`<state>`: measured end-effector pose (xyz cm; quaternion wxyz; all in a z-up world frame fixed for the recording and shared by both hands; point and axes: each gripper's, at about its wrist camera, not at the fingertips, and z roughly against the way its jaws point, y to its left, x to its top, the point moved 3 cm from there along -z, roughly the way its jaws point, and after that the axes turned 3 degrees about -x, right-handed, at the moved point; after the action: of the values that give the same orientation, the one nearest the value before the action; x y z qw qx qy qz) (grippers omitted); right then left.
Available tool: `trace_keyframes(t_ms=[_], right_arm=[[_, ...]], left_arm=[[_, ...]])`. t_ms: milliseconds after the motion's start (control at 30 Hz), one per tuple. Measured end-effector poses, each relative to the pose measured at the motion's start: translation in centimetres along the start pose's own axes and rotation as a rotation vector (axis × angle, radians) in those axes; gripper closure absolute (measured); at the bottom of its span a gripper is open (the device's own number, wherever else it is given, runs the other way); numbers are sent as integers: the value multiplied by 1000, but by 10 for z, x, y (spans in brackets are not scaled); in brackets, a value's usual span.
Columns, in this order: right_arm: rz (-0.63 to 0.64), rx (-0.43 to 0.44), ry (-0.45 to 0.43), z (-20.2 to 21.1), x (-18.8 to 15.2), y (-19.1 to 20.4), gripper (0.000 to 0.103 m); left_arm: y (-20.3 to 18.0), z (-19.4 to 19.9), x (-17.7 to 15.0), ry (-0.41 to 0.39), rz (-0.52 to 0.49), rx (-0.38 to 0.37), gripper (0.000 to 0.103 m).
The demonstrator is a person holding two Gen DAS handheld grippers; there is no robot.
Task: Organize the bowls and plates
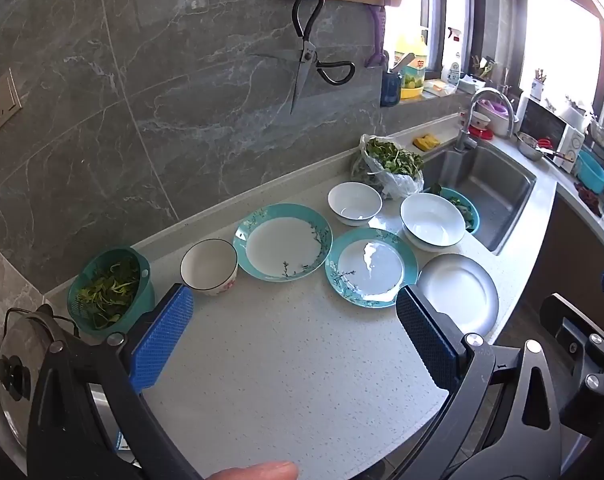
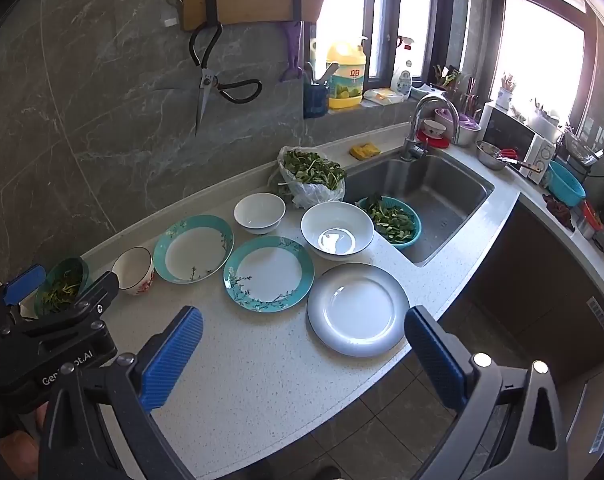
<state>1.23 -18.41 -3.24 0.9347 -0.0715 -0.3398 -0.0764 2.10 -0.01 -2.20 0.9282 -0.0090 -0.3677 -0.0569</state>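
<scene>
Six dishes lie apart on the pale counter (image 1: 285, 368). From left to right there is a small dark-rimmed flowered bowl (image 1: 209, 266) (image 2: 133, 270), two teal-rimmed plates (image 1: 282, 242) (image 1: 370, 267) and a plain white plate (image 1: 458, 294) (image 2: 358, 309). Behind these stand a small white bowl (image 1: 354, 203) (image 2: 259, 212) and a large white bowl (image 1: 432, 222) (image 2: 337, 230). My left gripper (image 1: 293, 291) hovers open over bare counter in front of the teal plates. My right gripper (image 2: 304, 314) is open too, just short of the white plate, with nothing between its pads.
A green strainer of greens (image 1: 109, 294) and a pot lid (image 1: 25, 364) sit at the far left. A bag of greens (image 2: 312, 178) and a teal basket (image 2: 392, 220) border the steel sink (image 2: 434, 200). Scissors (image 1: 306, 64) hang on the wall. The counter edge drops to tiled floor (image 2: 382, 412).
</scene>
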Motion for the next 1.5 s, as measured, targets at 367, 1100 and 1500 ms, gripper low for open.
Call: trace_keyframes(t_ms=[367, 1100, 1500], right_arm=[[0, -2, 4, -3, 0, 0, 0], [4, -2, 4, 0, -3, 2, 0], [2, -2, 6, 0, -4, 2, 0]], left_arm=[[0, 1, 0, -10, 4, -3, 0], [-1, -1, -9, -3, 7, -3, 0], [-1, -1, -8, -1, 8, -6, 0]])
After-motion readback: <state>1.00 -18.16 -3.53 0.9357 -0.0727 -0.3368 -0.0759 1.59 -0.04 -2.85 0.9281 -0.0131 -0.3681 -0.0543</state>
